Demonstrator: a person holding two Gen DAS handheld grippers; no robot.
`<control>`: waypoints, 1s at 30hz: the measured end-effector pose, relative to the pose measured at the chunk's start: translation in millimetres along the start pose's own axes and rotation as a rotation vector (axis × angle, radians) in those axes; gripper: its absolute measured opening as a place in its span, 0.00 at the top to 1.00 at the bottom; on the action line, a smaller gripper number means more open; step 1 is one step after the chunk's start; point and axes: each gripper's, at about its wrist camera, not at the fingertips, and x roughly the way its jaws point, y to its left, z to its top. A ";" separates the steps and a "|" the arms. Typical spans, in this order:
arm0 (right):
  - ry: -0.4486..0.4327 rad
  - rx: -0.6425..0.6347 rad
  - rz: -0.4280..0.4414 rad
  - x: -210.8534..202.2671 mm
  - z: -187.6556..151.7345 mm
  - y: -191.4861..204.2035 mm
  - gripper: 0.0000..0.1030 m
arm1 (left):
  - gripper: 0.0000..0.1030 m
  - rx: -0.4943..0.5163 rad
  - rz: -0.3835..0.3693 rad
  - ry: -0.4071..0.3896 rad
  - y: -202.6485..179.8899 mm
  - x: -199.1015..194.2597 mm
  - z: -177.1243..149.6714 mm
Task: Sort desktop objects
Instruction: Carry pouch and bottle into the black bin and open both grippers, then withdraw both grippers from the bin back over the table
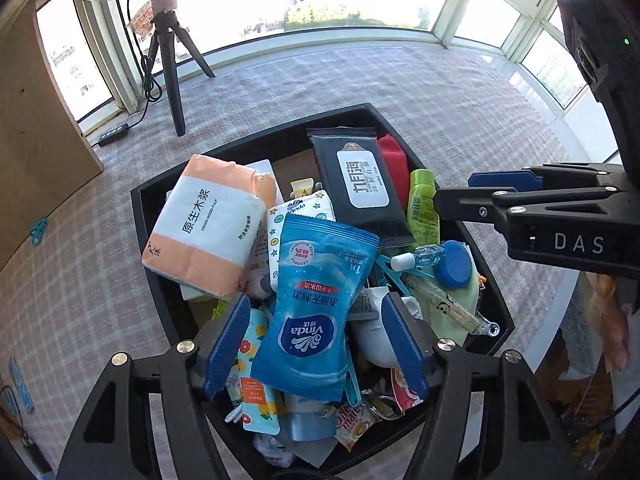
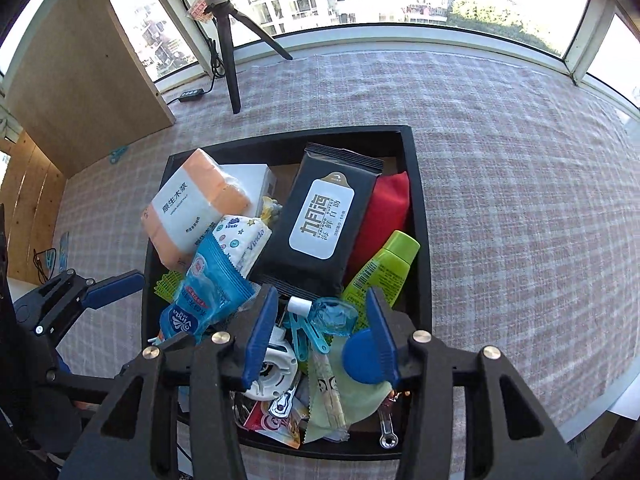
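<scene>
Two hand-held grippers hang over a full black square tray [image 1: 138,216] on the counter [image 1: 460,92] with a checked cloth.

The left hand-held gripper [image 1: 316,344] is released, its blue pads on both sides of a blue Vinda wipes pouch [image 1: 316,300] without pressing it. The right hand-held gripper [image 2: 320,332] is also released, above a small clear bottle with a white cap [image 2: 320,312] and a round blue lid [image 2: 360,356]. Both lie in the tray.

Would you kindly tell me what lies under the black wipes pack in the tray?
The black wipes pack rests on a red pouch and overlaps the green tube; its lower edge overhangs a clear spray bottle. Whatever lies directly beneath its middle is covered.
</scene>
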 end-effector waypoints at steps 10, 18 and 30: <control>0.005 -0.029 0.003 -0.7 1.7 25.1 0.56 | 0.36 -0.058 0.017 -0.010 36.3 -10.5 -16.5; 0.016 -0.103 0.043 11.4 11.2 85.8 0.56 | 0.36 -0.152 0.066 -0.014 98.8 -24.5 -45.2; 0.038 -0.282 0.099 48.9 31.8 233.9 0.56 | 0.36 -0.418 0.201 -0.010 268.1 -57.5 -124.5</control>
